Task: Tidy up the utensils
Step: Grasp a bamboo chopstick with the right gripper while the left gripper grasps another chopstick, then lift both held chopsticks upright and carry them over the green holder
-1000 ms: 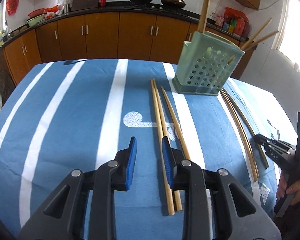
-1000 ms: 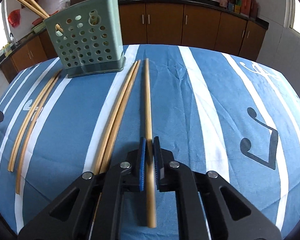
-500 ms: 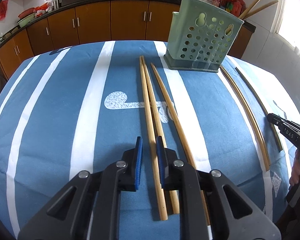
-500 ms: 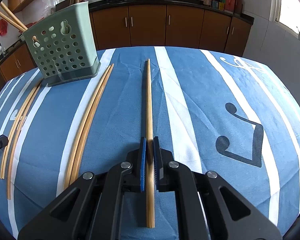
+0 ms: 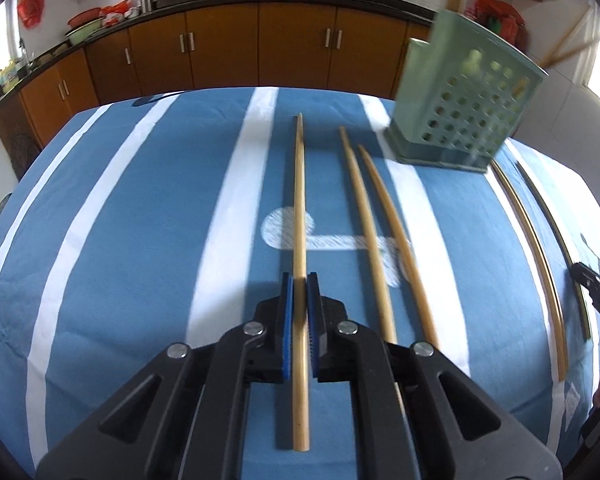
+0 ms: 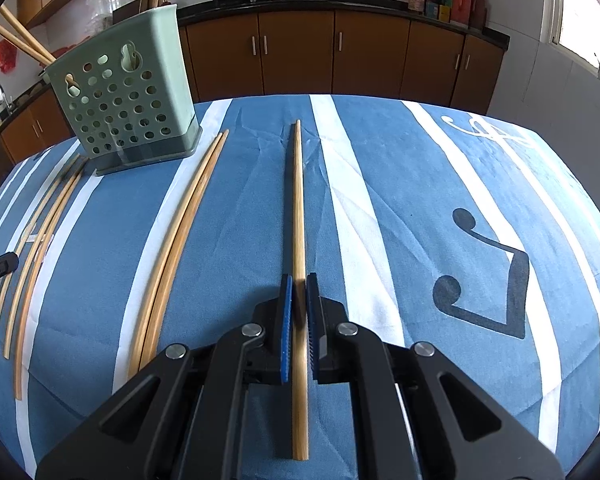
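Observation:
My left gripper (image 5: 299, 280) is shut on a long bamboo chopstick (image 5: 299, 200) that points away over the blue striped cloth. Two more chopsticks (image 5: 374, 236) lie just right of it. The green perforated holder (image 5: 466, 116) stands at the far right with chopsticks inside. My right gripper (image 6: 299, 280) is shut on another chopstick (image 6: 298, 200), held a little above the cloth over its shadow. In the right wrist view the holder (image 6: 126, 100) is far left, with a chopstick pair (image 6: 180, 236) beside it.
A blue tablecloth (image 6: 420, 200) with white stripes and music-note prints covers the table. More chopsticks lie by the holder's other side (image 5: 532, 240) (image 6: 32, 248). Brown kitchen cabinets (image 5: 228, 44) and a counter with woks stand behind the table.
My left gripper closed on one chopstick of the left group and drew it apart from the other two. My right gripper stayed shut on its chopstick and raised it slightly.

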